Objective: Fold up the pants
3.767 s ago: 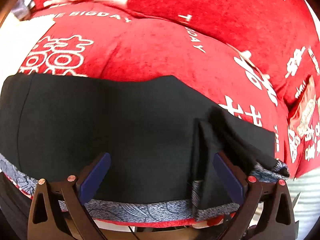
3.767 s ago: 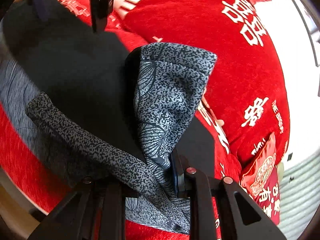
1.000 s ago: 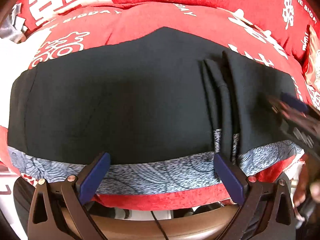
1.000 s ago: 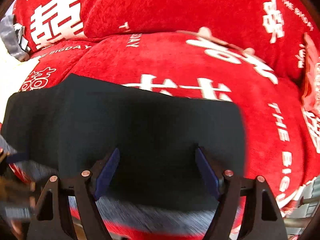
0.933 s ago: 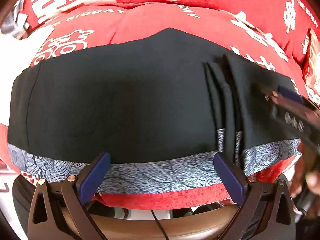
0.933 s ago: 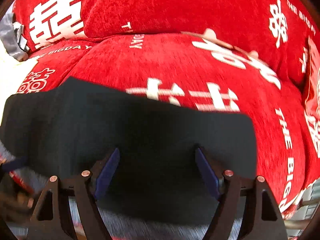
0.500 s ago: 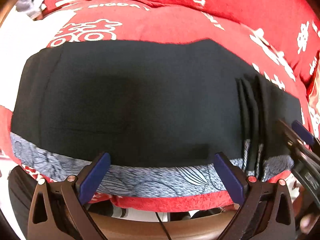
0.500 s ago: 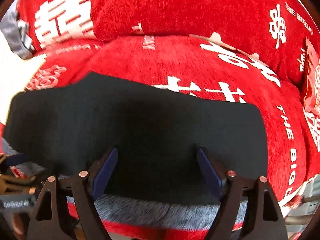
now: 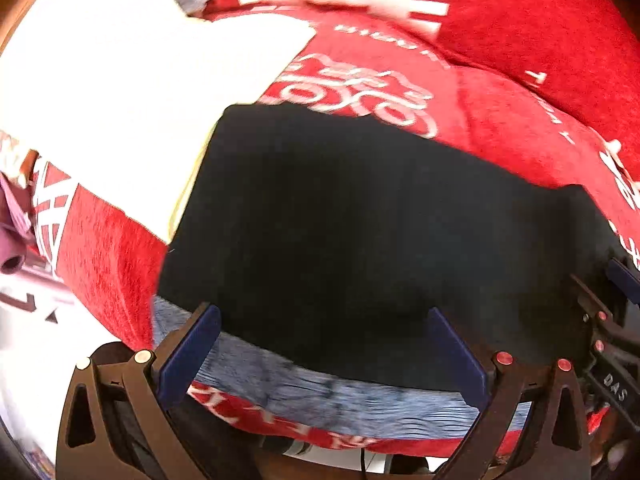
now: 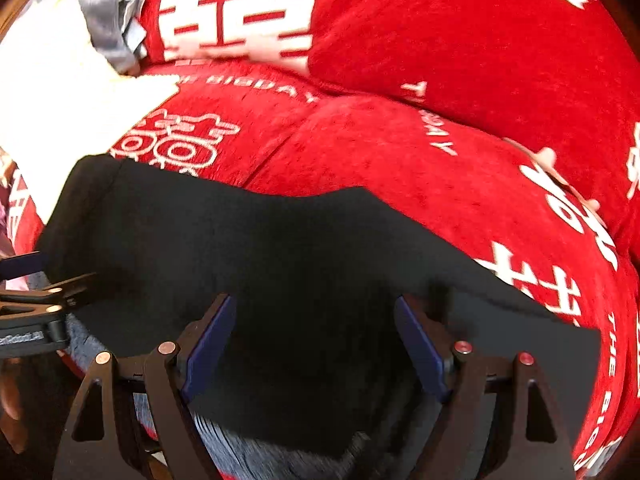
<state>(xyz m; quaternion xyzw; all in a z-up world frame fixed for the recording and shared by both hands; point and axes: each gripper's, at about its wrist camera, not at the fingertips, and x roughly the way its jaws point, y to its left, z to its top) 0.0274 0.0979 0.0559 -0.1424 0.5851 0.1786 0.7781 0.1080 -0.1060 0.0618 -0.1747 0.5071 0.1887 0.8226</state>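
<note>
The black pants [image 9: 360,240] lie flat across a red sofa seat, with a grey patterned band [image 9: 328,392] along the near edge. My left gripper [image 9: 320,352] is open and empty, its blue pads just above that near edge at the pants' left part. My right gripper [image 10: 316,340] is open and empty over the black cloth [image 10: 280,248] near its front edge. The right gripper shows at the right border of the left wrist view [image 9: 612,320]. The left gripper shows at the left border of the right wrist view [image 10: 36,304].
The red sofa cushions [image 10: 440,60] with white lettering rise behind the pants. A white cloth [image 9: 140,80] lies left of the pants, with grey fabric [image 10: 108,8] at its far end. The sofa's front edge drops off just below the grey band.
Both grippers have shifted left along the pants' near edge. The left end of the pants and the white cloth have come into the left wrist view. Both stay open.
</note>
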